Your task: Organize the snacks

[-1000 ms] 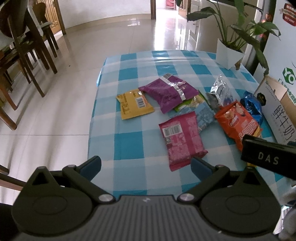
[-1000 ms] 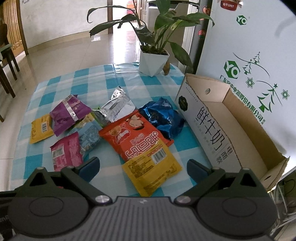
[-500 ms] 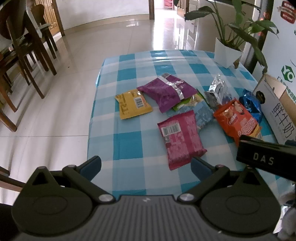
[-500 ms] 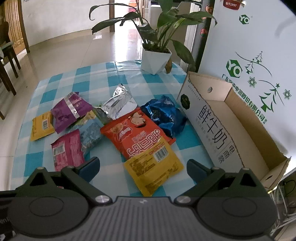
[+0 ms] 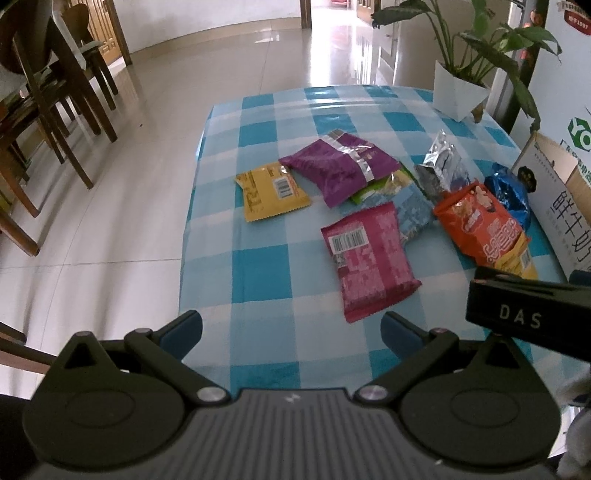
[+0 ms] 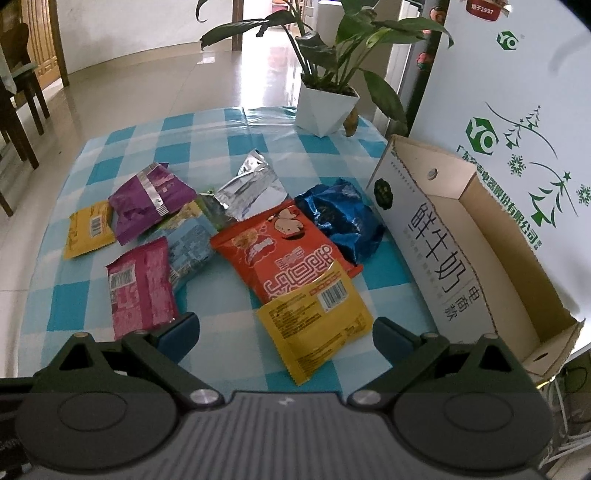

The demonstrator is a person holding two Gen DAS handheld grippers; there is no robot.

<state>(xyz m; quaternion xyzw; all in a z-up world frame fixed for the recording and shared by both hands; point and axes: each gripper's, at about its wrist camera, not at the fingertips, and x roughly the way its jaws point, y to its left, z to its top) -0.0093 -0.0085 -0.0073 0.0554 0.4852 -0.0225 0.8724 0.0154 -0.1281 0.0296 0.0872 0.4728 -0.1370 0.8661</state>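
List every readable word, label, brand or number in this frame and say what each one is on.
"DAS": on the black bar at the right of the left wrist view.
"鲜牛奶": on the side of the cardboard box.
"YO": green logo on the white panel behind the box.
"1997": on the red badge at the panel's top; the characters before it are too blurred.
Snack packet print and barcodes: too small to read.
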